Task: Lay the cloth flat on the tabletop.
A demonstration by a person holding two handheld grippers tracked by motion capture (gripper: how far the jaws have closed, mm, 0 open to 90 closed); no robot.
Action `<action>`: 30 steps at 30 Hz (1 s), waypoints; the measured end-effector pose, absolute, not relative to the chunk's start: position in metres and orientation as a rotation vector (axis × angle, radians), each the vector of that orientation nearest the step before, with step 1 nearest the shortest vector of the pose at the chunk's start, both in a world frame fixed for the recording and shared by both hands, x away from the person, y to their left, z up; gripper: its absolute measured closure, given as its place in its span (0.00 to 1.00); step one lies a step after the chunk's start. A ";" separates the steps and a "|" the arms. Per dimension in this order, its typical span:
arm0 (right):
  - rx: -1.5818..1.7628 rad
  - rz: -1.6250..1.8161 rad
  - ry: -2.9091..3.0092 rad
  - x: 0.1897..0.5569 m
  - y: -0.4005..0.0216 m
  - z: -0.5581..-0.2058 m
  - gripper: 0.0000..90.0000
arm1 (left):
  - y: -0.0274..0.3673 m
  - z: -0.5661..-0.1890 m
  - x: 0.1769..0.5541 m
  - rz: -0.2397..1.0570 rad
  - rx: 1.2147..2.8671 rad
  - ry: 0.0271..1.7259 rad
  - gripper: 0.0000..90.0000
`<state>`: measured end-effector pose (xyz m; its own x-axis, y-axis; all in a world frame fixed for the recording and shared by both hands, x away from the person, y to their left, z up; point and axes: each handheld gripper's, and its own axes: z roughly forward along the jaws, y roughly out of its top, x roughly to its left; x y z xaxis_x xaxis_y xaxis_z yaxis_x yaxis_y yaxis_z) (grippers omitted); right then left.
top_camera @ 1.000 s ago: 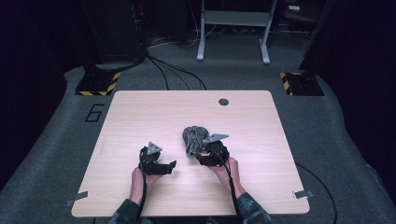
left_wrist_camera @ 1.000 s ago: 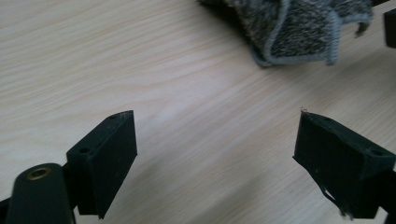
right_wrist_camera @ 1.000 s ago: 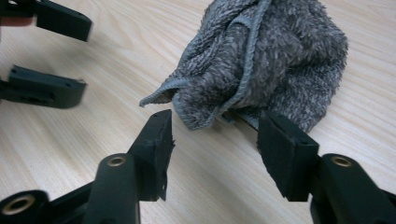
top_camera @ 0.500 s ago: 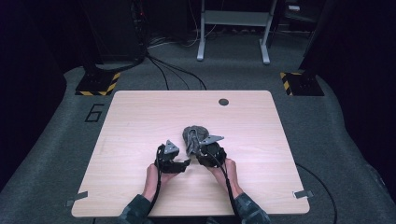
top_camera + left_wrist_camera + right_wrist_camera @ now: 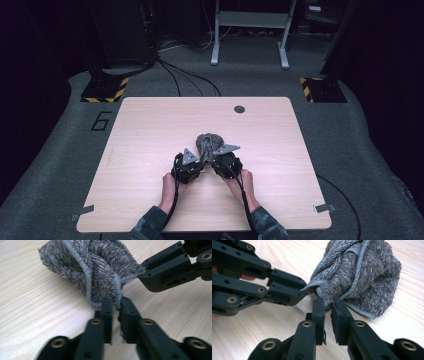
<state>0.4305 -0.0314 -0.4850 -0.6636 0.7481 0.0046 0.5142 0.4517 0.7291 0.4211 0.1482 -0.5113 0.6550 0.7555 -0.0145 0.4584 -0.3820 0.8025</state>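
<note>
1. We see the left gripper (image 5: 115, 305) with jaws just closed, pinching the hem of the grey towel (image 5: 95, 267).
2. The right gripper (image 5: 327, 305) has also just closed, pinching the same towel's edge.
3. The towel lies bunched mid-table (image 5: 150, 125), nearer the near edge.

The setting is a laboratory or recording studio. A pale wooden table (image 5: 150, 145) with a round cable hole (image 5: 239, 109) stands on grey carpet (image 5: 65, 165) marked with a painted numeral 6 (image 5: 101, 121). Black stand bases edged with yellow-and-black hazard tape (image 5: 105, 90), loose black cables (image 5: 185, 80) and a grey metal frame (image 5: 250, 30) surround it; the background is dark.
</note>
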 end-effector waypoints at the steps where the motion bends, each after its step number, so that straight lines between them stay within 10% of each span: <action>1: 1.077 1.037 2.389 0.431 -0.031 -0.485 0.93 | 0.148 -0.511 0.421 0.448 2.043 0.940 0.97; 30: 1.134 0.978 2.223 0.437 -0.111 -0.447 0.98 | 0.225 -0.477 0.427 0.613 1.978 1.019 0.99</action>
<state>0.4373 -0.1109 -0.4470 -0.5564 0.8274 -0.0766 0.5029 0.4087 0.7616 0.4273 0.2247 -0.4775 0.5560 0.8294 0.0538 0.4361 -0.3463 0.8306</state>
